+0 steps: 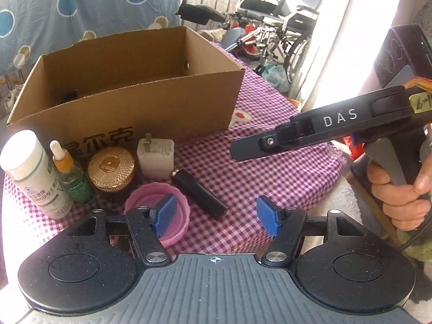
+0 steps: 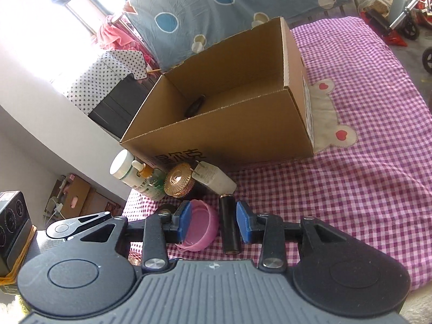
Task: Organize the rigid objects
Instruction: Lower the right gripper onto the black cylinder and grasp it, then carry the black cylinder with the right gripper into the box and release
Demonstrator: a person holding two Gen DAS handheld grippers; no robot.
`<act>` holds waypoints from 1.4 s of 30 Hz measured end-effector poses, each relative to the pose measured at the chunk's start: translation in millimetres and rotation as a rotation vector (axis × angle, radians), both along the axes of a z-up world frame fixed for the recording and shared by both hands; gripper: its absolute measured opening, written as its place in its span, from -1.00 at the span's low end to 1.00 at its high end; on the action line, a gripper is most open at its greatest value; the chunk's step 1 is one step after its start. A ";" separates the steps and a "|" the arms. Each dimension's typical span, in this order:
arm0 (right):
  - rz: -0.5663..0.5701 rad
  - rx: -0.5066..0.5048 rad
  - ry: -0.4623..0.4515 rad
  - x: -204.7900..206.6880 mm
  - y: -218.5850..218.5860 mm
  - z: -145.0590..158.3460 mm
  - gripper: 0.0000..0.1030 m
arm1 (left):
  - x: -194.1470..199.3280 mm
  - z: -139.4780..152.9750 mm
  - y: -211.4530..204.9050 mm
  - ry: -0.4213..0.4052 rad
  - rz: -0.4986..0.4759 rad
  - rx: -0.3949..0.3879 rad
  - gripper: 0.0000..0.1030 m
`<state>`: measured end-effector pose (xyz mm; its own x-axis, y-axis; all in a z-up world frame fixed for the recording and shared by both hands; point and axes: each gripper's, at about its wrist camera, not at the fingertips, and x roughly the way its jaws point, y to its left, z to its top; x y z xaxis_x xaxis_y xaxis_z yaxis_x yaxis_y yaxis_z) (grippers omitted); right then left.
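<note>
In the left wrist view, the left gripper (image 1: 216,216) fills the bottom of the frame with its jaws spread and nothing pinched between the blue pads (image 1: 165,214). One pad overlaps a pink lid (image 1: 175,210) lying open side up on the checked purple cloth (image 1: 270,178) that covers the surface. Just right of the lid lies a black cylinder (image 1: 199,193) on its side. Behind them, in a row at lower left, stand a white bottle (image 1: 35,172), a dropper bottle (image 1: 71,175), a gold-lidded jar (image 1: 111,168) and a white charger plug (image 1: 155,156), all close against the front wall of an open cardboard box (image 1: 129,113) in the middle of the frame. At the right edge a hand (image 1: 399,191) holds the right gripper (image 1: 243,151), seen side-on, so its jaws cannot be judged here. In the right wrist view, the right gripper (image 2: 213,225) sits low in the frame, jaws spread and empty; through the gap show the pink lid (image 2: 201,229) and the black cylinder (image 2: 230,224), both resting on the cloth. The box (image 2: 229,135) stands above centre, with a small dark object (image 2: 195,105) inside.
</note>
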<state>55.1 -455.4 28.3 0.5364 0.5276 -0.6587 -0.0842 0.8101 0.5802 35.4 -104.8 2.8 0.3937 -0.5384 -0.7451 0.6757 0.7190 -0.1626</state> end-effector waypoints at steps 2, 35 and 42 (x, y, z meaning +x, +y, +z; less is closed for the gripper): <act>0.013 -0.033 0.018 2.9 10.8 -14.3 -0.24 | -4.7 -10.9 -10.9 -0.015 -0.008 0.022 0.15; 0.013 0.012 0.193 4.1 -12.8 -55.6 -0.55 | 11.3 -58.3 -71.8 0.013 -0.026 0.112 0.07; 0.059 -0.008 0.179 7.6 -8.9 -55.0 -0.55 | 8.6 -63.4 -82.3 -0.022 -0.032 0.123 0.18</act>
<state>62.7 -464.3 -26.7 0.3789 0.5489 -0.7451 -0.0274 0.8114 0.5838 44.0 -187.1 -60.6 0.3947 -0.4562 -0.7976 0.7014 0.7103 -0.0593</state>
